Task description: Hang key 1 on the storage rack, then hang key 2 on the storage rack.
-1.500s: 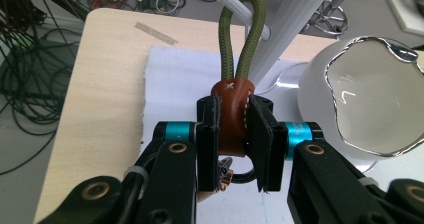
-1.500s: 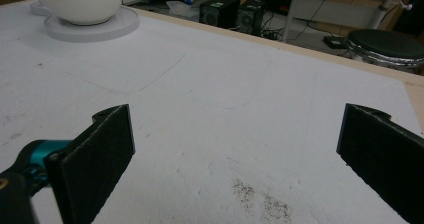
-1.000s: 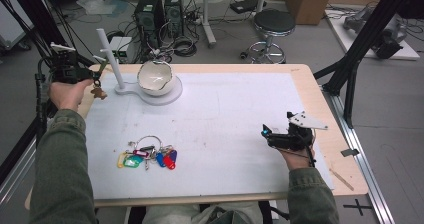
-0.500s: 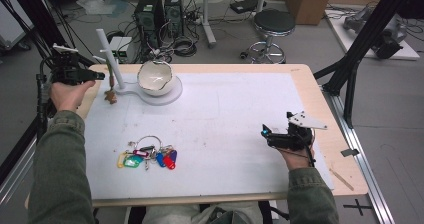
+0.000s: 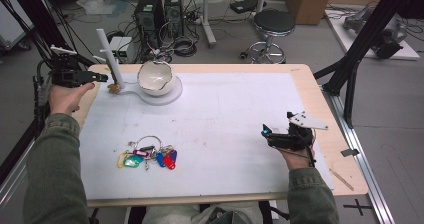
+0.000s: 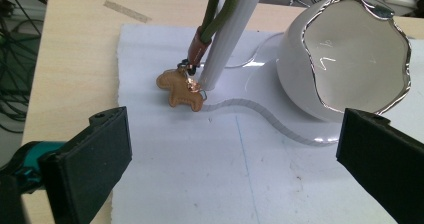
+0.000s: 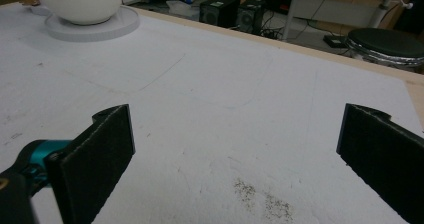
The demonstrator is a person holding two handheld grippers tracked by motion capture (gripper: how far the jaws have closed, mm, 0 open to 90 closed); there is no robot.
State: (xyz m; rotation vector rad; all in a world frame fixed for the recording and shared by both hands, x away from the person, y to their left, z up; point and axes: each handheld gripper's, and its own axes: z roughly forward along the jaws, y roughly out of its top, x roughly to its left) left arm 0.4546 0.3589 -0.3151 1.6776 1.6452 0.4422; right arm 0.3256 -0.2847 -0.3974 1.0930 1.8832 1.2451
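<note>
High view: the left gripper (image 5: 95,77) hovers just left of the white post (image 5: 111,59); it held the brown charm (image 5: 115,88) a second ago.

Left gripper view: jaws just opened wide, empty; the charm dangles by its green cord (image 6: 216,15) at the post's foot, the white bowl (image 6: 345,59) beside, its contents unclear.

Right gripper view: the right gripper (image 7: 235,149) gapes empty, well off.

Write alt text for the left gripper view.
A brown animal-shaped charm hangs on a green cord beside a white post, its lower edge on the white mat; the left gripper stands open before it, a white bowl at right.
</note>
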